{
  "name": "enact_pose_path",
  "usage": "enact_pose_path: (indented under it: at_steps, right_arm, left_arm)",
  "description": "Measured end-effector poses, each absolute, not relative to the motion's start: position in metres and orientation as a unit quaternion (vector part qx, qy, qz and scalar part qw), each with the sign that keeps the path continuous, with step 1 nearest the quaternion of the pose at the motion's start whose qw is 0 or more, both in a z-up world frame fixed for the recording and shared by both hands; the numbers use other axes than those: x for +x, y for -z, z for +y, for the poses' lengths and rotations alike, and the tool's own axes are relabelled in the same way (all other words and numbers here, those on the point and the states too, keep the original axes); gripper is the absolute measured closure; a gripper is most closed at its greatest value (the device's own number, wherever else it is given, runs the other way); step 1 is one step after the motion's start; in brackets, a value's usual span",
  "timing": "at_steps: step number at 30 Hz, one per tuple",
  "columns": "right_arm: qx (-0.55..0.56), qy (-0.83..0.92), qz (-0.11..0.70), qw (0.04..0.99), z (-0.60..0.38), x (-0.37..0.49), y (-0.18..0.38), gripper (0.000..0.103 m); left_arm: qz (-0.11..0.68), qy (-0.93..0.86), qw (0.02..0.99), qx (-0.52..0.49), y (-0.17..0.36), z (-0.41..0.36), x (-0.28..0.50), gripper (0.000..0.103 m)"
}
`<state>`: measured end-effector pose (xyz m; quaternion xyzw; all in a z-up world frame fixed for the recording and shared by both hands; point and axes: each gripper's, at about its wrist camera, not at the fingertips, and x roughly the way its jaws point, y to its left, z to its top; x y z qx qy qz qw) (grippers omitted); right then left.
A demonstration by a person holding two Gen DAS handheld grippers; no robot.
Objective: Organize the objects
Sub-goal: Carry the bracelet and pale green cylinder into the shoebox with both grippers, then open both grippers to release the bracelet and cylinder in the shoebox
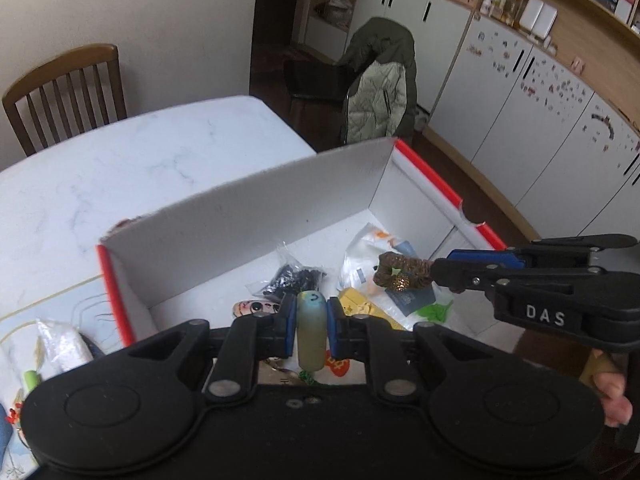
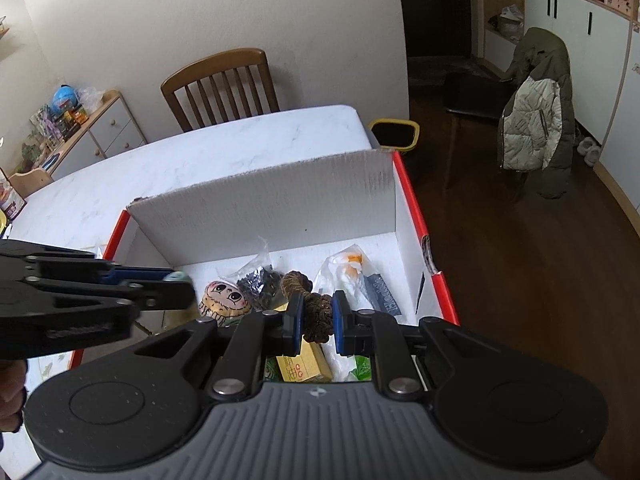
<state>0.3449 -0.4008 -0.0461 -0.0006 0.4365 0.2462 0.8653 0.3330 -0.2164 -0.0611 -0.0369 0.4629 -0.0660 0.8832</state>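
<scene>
Both grippers loaded above the box.

Left gripper (image 1: 311, 322) is closed on a pale green capsule toy (image 1: 311, 332); right gripper (image 2: 316, 317) is clamped on a brown braided rope piece (image 2: 316, 316). Both are held over the white, red-edged box (image 2: 264, 200), which contains a doll face (image 2: 224, 298), a dark bead bag (image 2: 260, 280) and a yellow packet (image 2: 300, 364). The box sits on the marble tabletop (image 1: 132, 160).

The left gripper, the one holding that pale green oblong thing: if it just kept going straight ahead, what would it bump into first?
Probably the bag of dark beads on the box floor, just beyond the left gripper; if it passes above, the white cardboard wall. Depth is uncertain.
</scene>
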Motion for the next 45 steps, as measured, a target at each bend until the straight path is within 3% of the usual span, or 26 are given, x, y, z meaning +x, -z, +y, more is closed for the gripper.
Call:
enact_pose_path:
  at_steps: [26, 37, 41, 45]
  right_arm:
    - [-0.006, -0.274, 0.488, 0.829, -0.392, 0.34, 0.085, 0.088]
    - [0.014, -0.264, 0.487, 0.832, -0.402, 0.339, 0.075, 0.083]
    - [0.023, -0.264, 0.484, 0.834, -0.407, 0.336, 0.069, 0.083]
    - [0.029, -0.264, 0.482, 0.835, -0.411, 0.331, 0.062, 0.082]
  left_arm:
    - [0.52, 0.054, 0.852, -0.037, 0.102, -0.221, 0.378, 0.089]
    - [0.528, 0.057, 0.846, -0.047, 0.103, -0.225, 0.378, 0.069]
    - [0.517, 0.055, 0.853, -0.046, 0.095, -0.225, 0.37, 0.044]
    - [0.502, 0.064, 0.861, -0.049, 0.084, -0.226, 0.361, 0.04]
